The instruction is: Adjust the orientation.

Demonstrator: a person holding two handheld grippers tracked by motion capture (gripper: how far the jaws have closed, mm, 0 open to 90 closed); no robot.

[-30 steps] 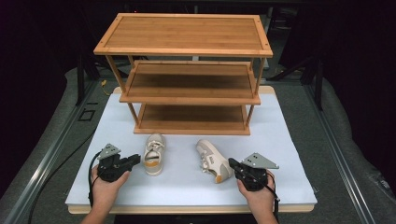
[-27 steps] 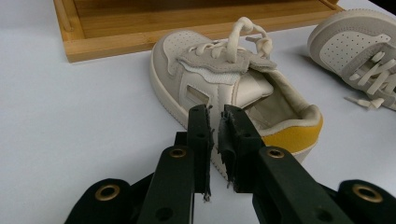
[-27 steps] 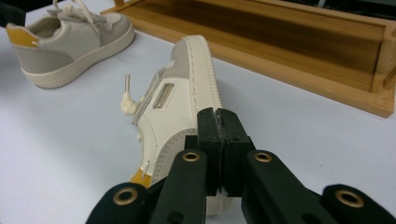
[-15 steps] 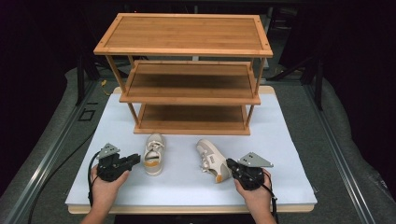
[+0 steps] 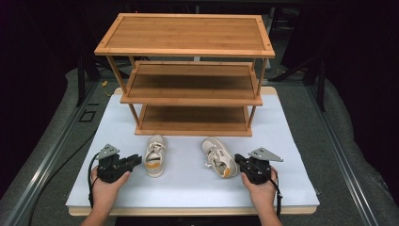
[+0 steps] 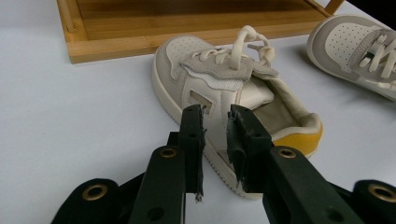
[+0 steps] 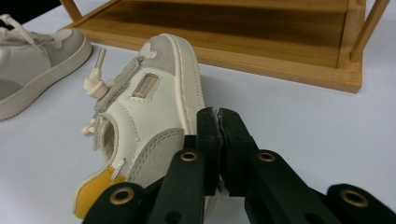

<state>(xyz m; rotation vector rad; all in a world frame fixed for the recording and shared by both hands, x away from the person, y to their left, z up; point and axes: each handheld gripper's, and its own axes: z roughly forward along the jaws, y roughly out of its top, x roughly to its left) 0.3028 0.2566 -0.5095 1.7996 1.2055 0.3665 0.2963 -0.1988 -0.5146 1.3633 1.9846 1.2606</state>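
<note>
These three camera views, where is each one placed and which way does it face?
High view: above the person's side, looking forward and down on the shelf; both hands and tongs show.
Left gripper view: rides the left tongs, facing the left shoe.
Right gripper view: rides the right tongs, facing the right shoe.
Both gripper views share the shelf's bottom board and both shoes.

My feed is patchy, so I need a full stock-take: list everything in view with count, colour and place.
shoe rack: one, brown wood, three tiers, far half of the board.
left shoe: one, cream and grey with a yellow heel, in front of the rack, upright, toe toward it.
right shoe: one, same colours, beside the first, tipped on its side.
board: one, white, on the table.
left hand-held gripper: one, black, near the left shoe, jaws slightly apart.
right hand-held gripper: one, black, at the right shoe's heel, jaws together.
hands: two, at the near edge.
</note>
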